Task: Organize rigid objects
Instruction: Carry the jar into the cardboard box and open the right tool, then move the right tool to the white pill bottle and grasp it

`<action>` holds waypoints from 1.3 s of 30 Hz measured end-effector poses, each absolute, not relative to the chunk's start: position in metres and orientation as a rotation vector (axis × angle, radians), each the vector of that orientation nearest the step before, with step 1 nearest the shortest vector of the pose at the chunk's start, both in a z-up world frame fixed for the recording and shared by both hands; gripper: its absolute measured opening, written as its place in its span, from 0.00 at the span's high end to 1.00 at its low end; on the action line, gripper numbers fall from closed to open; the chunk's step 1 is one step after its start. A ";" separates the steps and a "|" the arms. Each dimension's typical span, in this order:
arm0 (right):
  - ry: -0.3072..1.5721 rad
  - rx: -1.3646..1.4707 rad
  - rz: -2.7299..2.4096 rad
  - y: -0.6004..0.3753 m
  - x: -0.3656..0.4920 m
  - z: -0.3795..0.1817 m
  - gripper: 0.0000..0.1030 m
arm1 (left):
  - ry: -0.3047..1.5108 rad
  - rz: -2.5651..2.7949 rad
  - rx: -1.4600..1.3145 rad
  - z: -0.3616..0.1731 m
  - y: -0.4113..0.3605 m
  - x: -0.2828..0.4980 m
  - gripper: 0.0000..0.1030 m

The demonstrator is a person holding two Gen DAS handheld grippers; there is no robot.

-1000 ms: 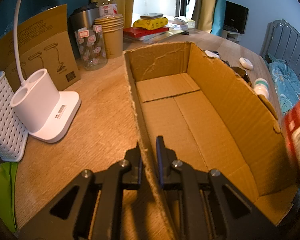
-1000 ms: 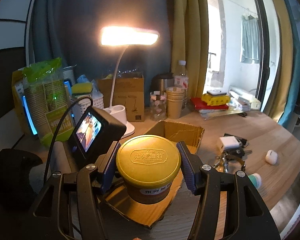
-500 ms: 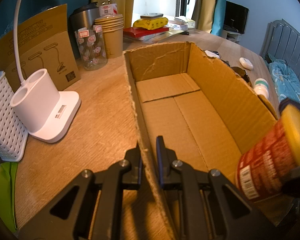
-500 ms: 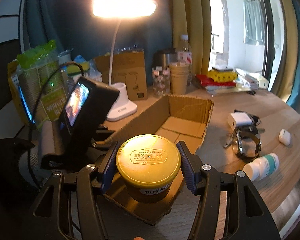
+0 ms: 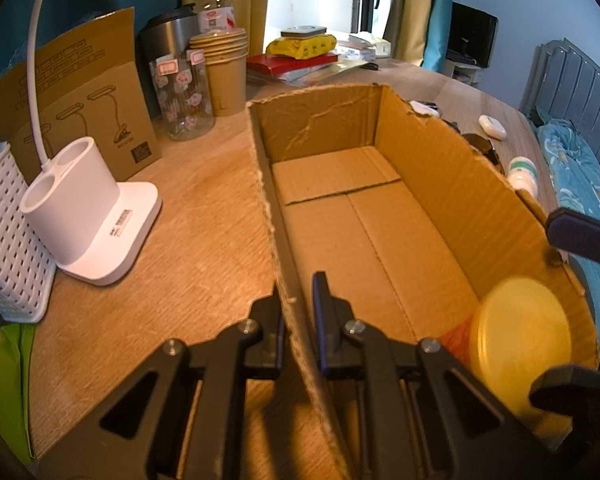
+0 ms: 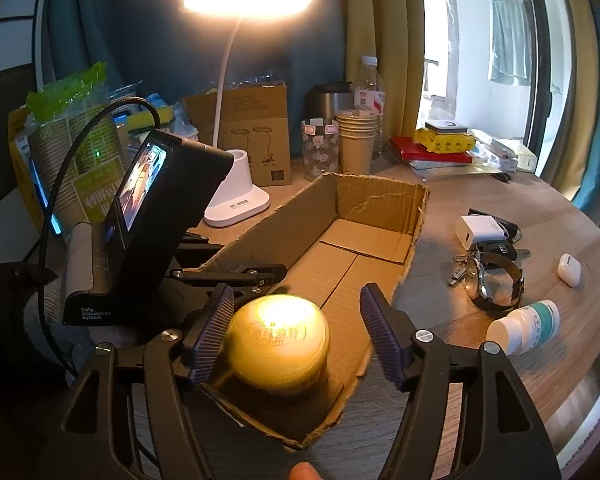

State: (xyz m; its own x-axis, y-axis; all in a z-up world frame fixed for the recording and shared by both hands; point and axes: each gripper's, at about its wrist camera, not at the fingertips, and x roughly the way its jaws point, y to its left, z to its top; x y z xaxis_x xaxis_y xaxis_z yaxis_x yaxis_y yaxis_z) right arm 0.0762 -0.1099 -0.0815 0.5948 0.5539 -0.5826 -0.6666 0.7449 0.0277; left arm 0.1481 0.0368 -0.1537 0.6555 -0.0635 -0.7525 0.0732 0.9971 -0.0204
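An open cardboard box point(image 5: 460, 200) point(image 6: 380, 200) lies on the wooden desk. My left gripper point(image 5: 298, 288) is shut on the box's left wall near its front end, and it also shows in the right wrist view point(image 6: 236, 272). A jar with a yellow lid point(image 6: 276, 340) point(image 5: 520, 344) stands blurred in the box's near end. My right gripper point(image 6: 296, 290) straddles the jar and its jaws are opening. A clear gap shows beside the right pad point(image 6: 380, 336), while the left pad sits close against the jar. One right finger point(image 5: 580, 234) shows over the box's right wall.
A white lamp base point(image 5: 92, 220), a white basket point(image 5: 4, 236), paper cups point(image 5: 224, 68) and a glass jar point(image 5: 184, 96) stand left of the box. To its right lie a charger point(image 6: 480, 230), keys and a watch point(image 6: 496, 284), a pill bottle point(image 6: 524, 326) and an earbud case point(image 6: 570, 270).
My right gripper came down with the jar into the near end of the box, and its jaws have widened away from the jar. The left gripper and the box stayed still.
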 end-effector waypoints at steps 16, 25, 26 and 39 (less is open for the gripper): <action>0.527 -0.145 0.612 -0.148 0.080 -0.052 0.31 | 0.852 -0.078 0.013 -0.154 0.037 0.148 0.88; 0.499 -0.106 0.492 -0.187 0.094 -0.043 0.30 | 0.852 -0.077 0.013 -0.154 0.036 0.148 0.88; 0.498 -0.103 0.479 -0.191 0.095 -0.043 0.30 | 0.852 -0.077 0.013 -0.153 0.037 0.148 0.88; 0.527 -0.044 0.297 -0.249 0.123 -0.055 0.30 | 0.852 -0.077 0.013 -0.153 0.037 0.148 0.88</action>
State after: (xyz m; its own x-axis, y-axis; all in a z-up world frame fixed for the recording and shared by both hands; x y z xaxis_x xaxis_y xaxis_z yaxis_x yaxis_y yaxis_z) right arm 0.1233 -0.2487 -0.0549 0.8223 0.2683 -0.5019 -0.2908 0.9561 0.0346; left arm 0.1476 0.0366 -0.1534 0.6558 -0.0630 -0.7523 0.0737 0.9971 -0.0192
